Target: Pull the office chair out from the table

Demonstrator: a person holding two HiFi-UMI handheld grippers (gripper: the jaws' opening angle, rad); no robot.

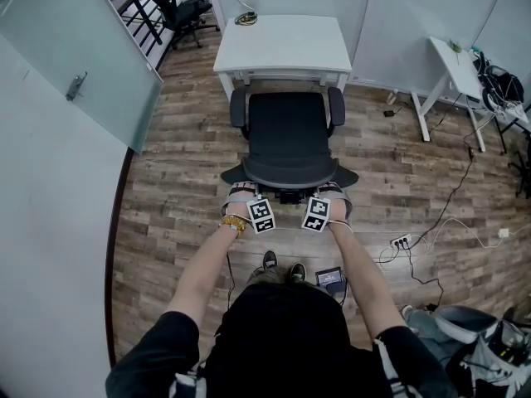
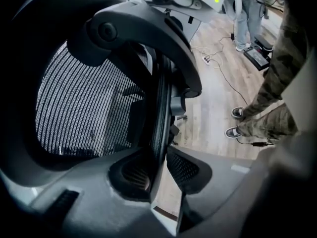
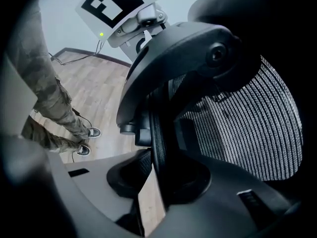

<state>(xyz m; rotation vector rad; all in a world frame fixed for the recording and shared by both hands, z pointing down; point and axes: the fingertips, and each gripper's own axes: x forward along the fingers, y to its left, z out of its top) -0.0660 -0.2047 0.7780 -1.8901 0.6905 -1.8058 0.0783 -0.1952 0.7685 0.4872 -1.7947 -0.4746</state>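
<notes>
Holding the office chair (image 1: 286,143) by the top rim of its backrest (image 1: 289,172), we have a tool on each side. The left gripper (image 1: 242,193) has its jaws clamped on the left part of the rim, and the right gripper (image 1: 332,193) has its jaws clamped on the right part. In each gripper view the dark rim runs between the two pads (image 2: 130,175).

For print, we can make out only the black-and-white square markers on the cubes (image 1: 261,215) of the grippers.

We see a black chair. Its backrest is a striped see-through mesh inside a smooth dark frame, its seat (image 1: 286,123) is broad and padded, and it has two curved armrests (image 1: 238,106). It stands on the wooden floor (image 1: 178,189) just in front of the white bench (image 1: 282,48). The front of the seat is near the bench's edge and the backrest is turned toward us.
</notes>
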